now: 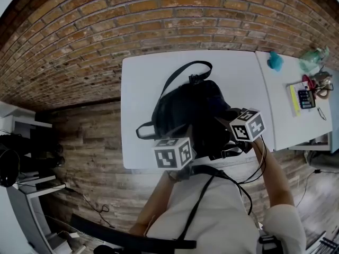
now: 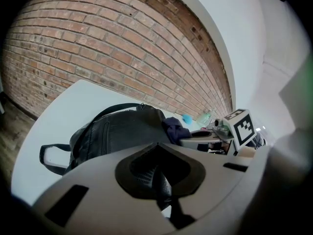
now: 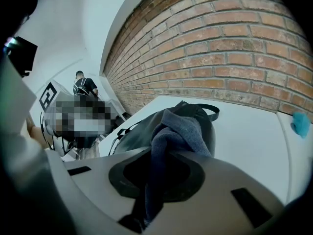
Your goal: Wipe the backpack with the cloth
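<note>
A black backpack [image 1: 183, 107] lies on the white table [image 1: 143, 78], its straps trailing left and toward the wall. My left gripper [image 1: 185, 135] is at the backpack's near left side. In the left gripper view the gripper [image 2: 157, 180] is shut on a fold of the backpack's [image 2: 117, 131] black fabric. My right gripper [image 1: 226, 121] is at the near right side. It [image 3: 154, 180] is shut on a dark blue-grey cloth [image 3: 181, 129], which bunches up over the jaws and rests against the backpack [image 3: 139, 131]. The cloth [image 2: 175, 128] also shows beside the bag.
A second white table [image 1: 280, 115] adjoins on the right, carrying a teal object [image 1: 274, 60], a calculator [image 1: 306, 98] and small clutter. A brick wall [image 1: 132, 20] runs behind. Shelving [image 1: 21, 157] stands on the wooden floor at left. A person [image 3: 84, 84] stands far off.
</note>
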Motion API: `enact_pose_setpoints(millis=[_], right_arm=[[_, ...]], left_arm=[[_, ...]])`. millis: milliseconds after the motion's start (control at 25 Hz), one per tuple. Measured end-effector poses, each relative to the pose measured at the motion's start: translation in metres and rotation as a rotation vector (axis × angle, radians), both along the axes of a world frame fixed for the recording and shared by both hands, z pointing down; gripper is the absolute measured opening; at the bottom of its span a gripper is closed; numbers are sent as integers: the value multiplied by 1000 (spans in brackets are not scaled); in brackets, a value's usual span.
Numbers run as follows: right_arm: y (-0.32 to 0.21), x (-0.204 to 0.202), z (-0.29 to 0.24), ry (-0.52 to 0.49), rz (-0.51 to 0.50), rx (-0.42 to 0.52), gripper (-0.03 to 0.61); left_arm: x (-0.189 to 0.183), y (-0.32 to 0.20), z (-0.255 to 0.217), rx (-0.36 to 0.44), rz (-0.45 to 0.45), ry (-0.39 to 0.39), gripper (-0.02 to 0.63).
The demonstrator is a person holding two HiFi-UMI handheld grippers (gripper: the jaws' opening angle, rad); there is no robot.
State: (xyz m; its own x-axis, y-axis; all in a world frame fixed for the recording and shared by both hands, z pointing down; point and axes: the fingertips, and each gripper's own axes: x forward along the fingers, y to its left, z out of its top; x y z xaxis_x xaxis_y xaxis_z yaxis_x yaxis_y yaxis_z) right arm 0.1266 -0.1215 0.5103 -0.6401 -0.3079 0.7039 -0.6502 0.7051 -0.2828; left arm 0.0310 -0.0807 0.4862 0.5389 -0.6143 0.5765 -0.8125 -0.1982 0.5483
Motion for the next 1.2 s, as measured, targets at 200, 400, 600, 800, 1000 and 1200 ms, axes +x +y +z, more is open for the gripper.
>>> enact_pose_setpoints(millis=[200, 400, 600, 800, 1000, 1200], right_arm=[[21, 3, 2, 21, -36, -8, 38], [40, 6, 4, 24, -57, -29, 38], [57, 11, 5, 16, -69, -53, 38], [72, 15, 6, 14, -88, -78, 38], [86, 18, 7, 6, -105, -110, 38], [99, 22, 7, 13, -126, -135, 38]], left_arm=[[1, 0, 0, 1, 0, -1, 5], [0, 0, 1, 0, -5, -3, 5], [1, 1, 1, -3, -4, -3, 5], [3, 1, 2, -6, -6, -3, 5], [2, 1, 3, -8, -8, -4, 5], [3, 2, 5, -11, -7, -3, 5]])
